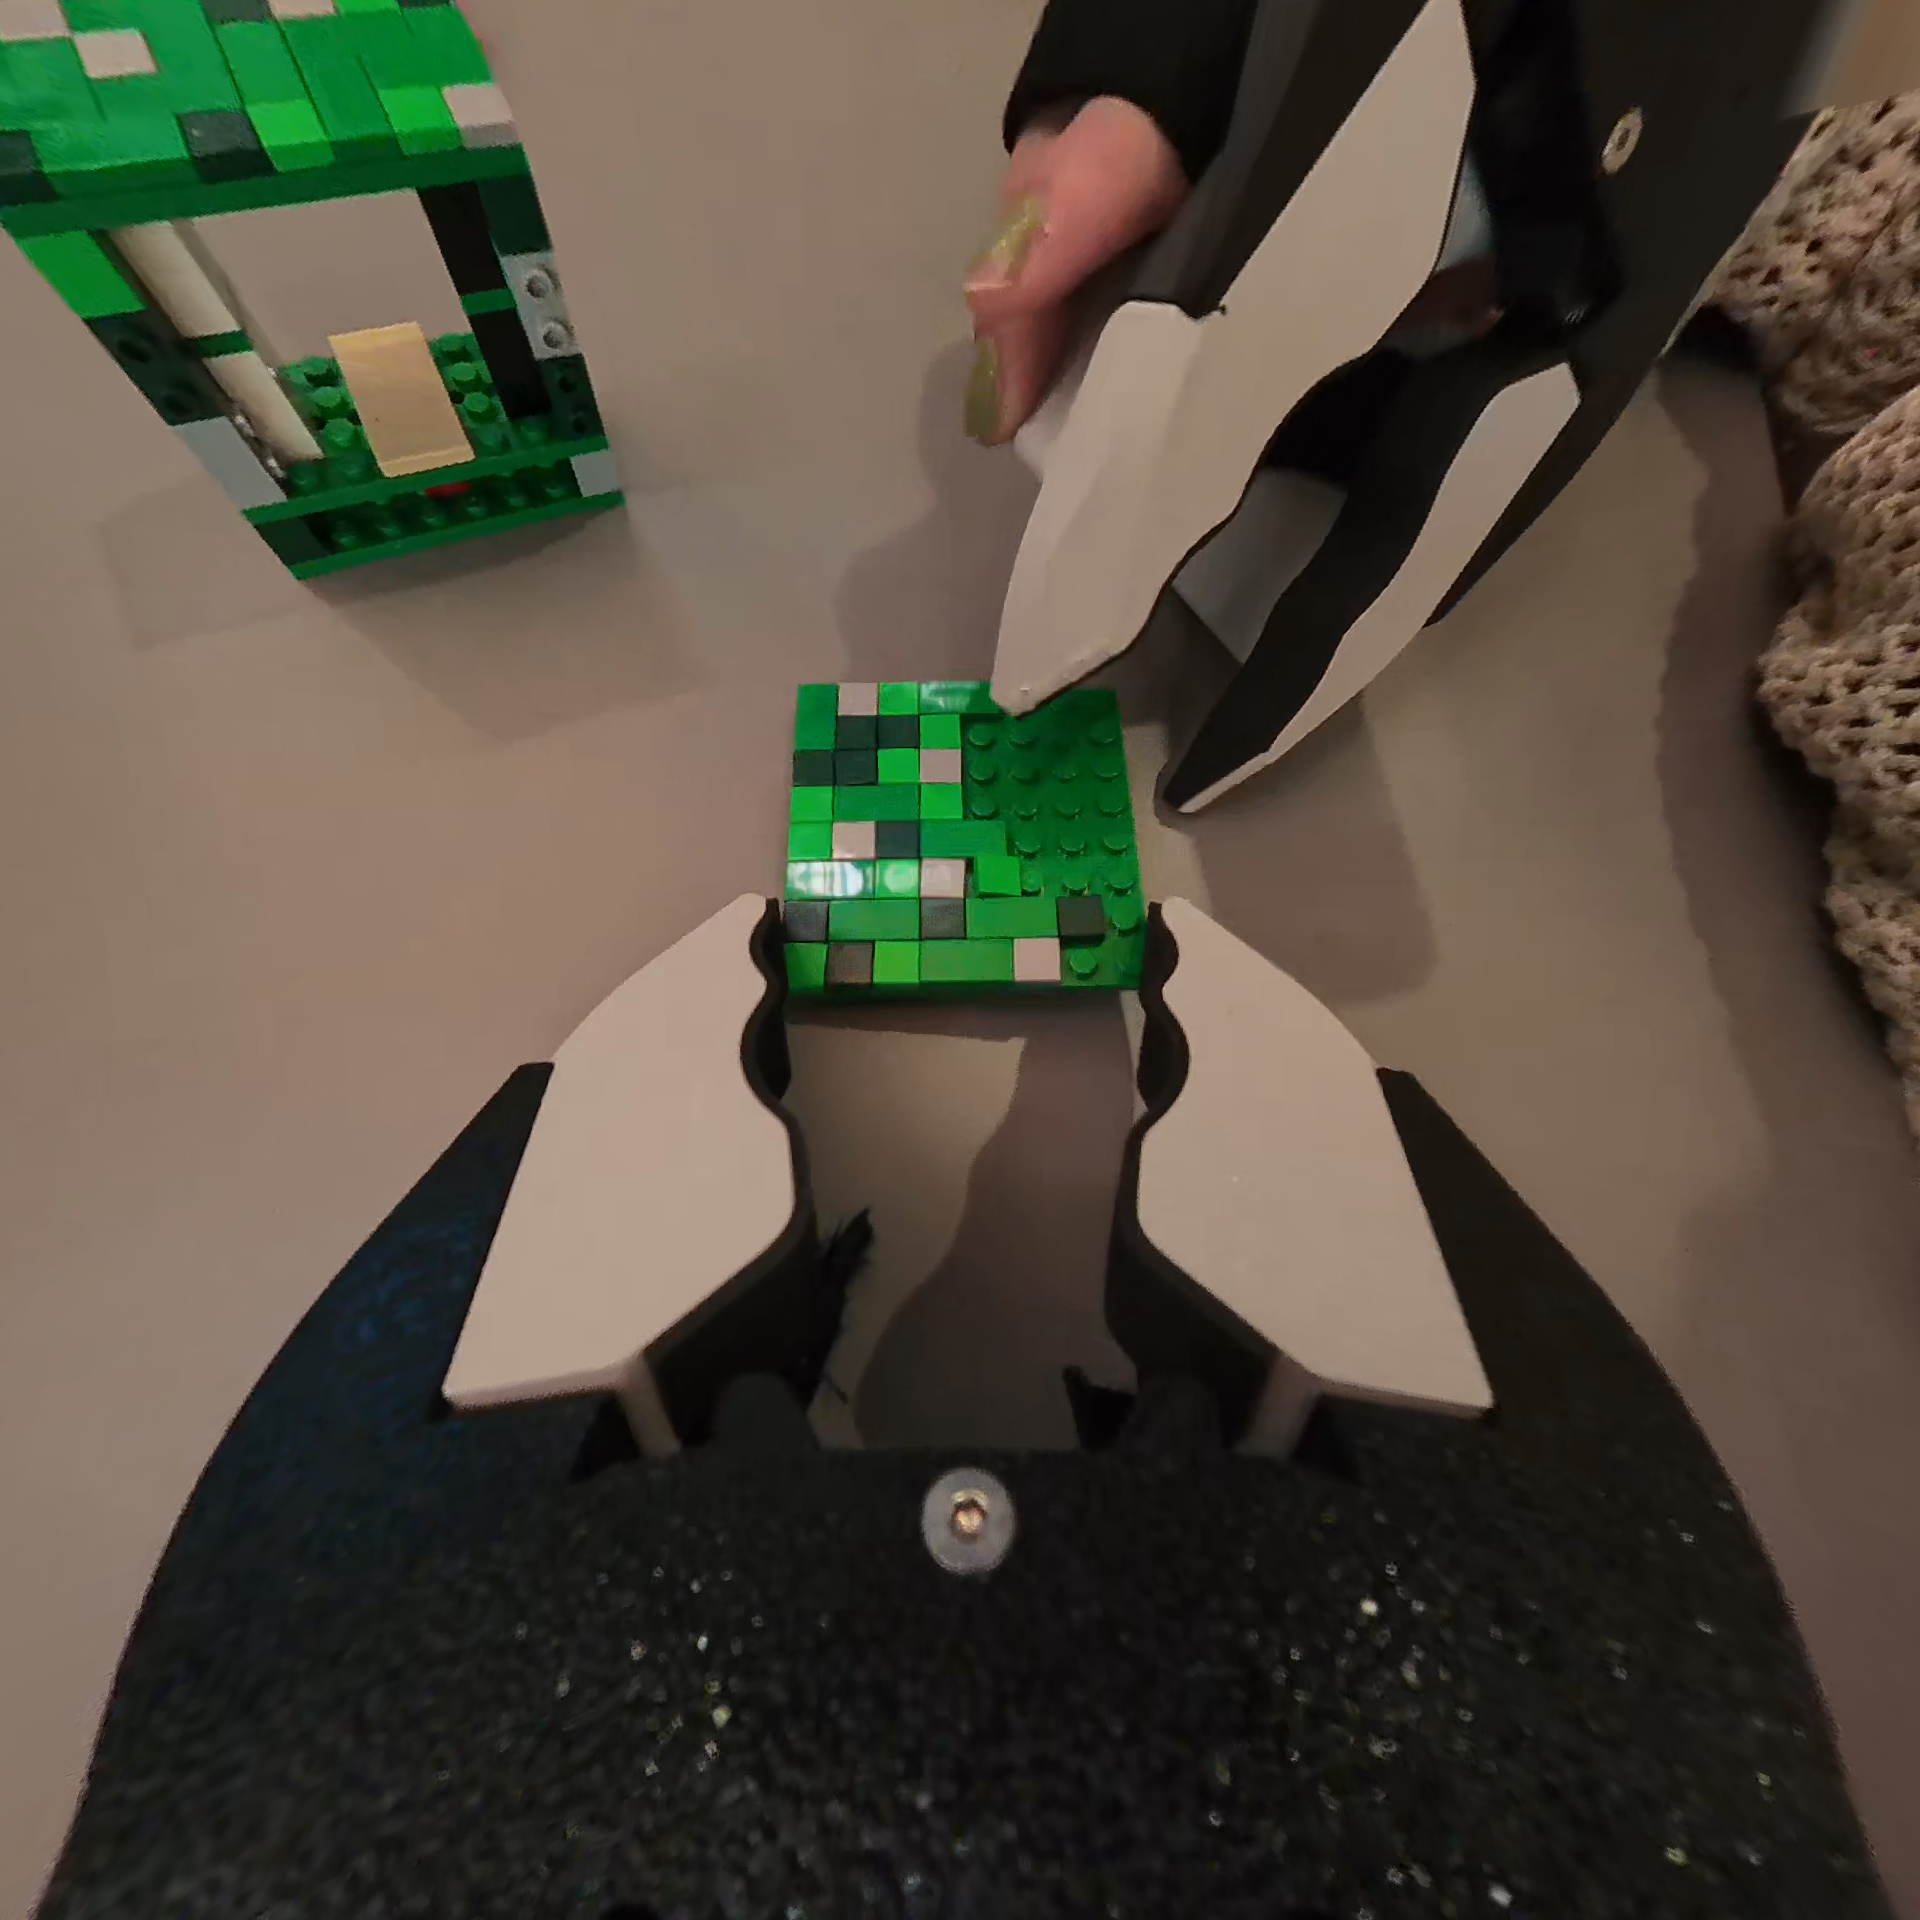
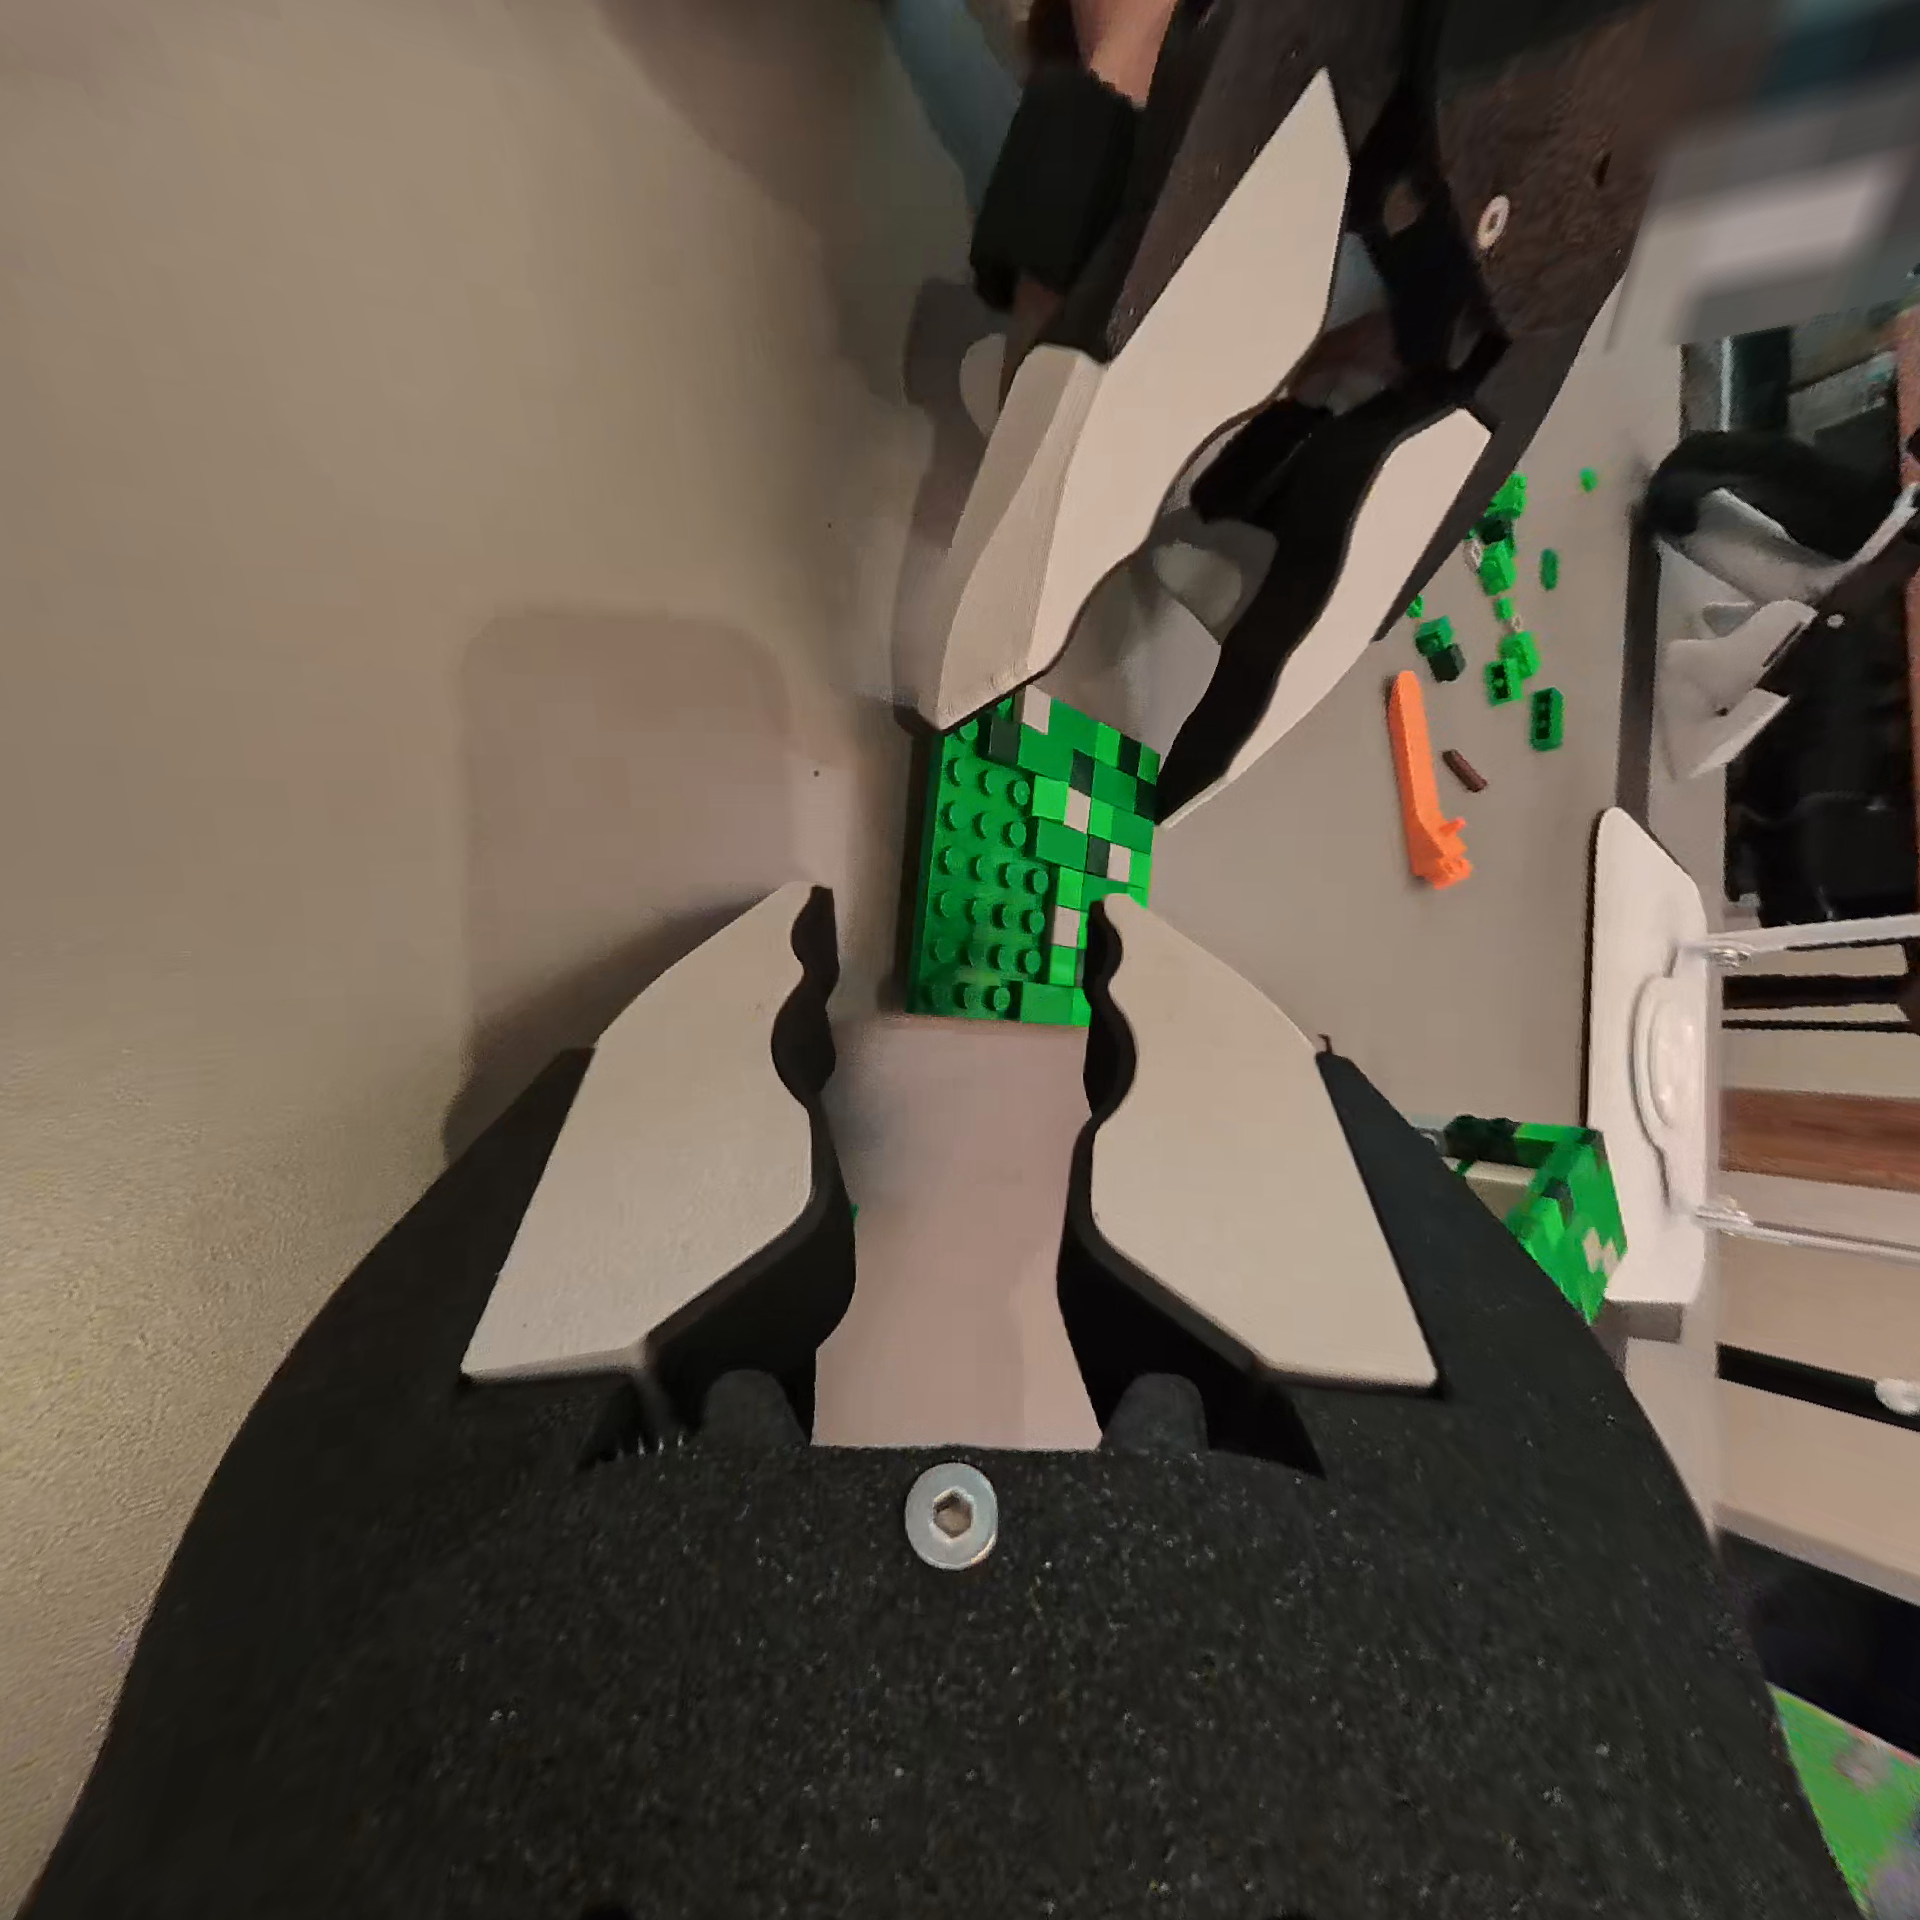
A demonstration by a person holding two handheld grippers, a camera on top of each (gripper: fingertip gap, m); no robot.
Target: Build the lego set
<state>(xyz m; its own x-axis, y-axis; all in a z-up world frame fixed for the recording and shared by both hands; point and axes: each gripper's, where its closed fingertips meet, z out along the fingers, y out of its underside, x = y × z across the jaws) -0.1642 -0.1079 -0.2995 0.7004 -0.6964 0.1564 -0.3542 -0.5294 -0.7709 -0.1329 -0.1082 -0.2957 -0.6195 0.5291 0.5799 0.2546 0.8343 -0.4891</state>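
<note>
A square green lego plate lies flat on the grey table. Its left part is covered with smooth green, dark and grey tiles, and its right part shows bare studs. My left gripper is open, its fingertips flanking the plate's near corners; I cannot tell if they touch. My right gripper is open at the far right corner, with one fingertip on the plate's far edge. In the right wrist view the plate lies ahead of the right gripper, and the left gripper straddles its far end.
A tall green lego tower stands at the back left and also shows in the right wrist view. Loose green bricks, an orange brick separator and a white stand lie beyond. A knitted blanket borders the right. A hand holds the right gripper. About 4 cm separates my left fingertips from my right.
</note>
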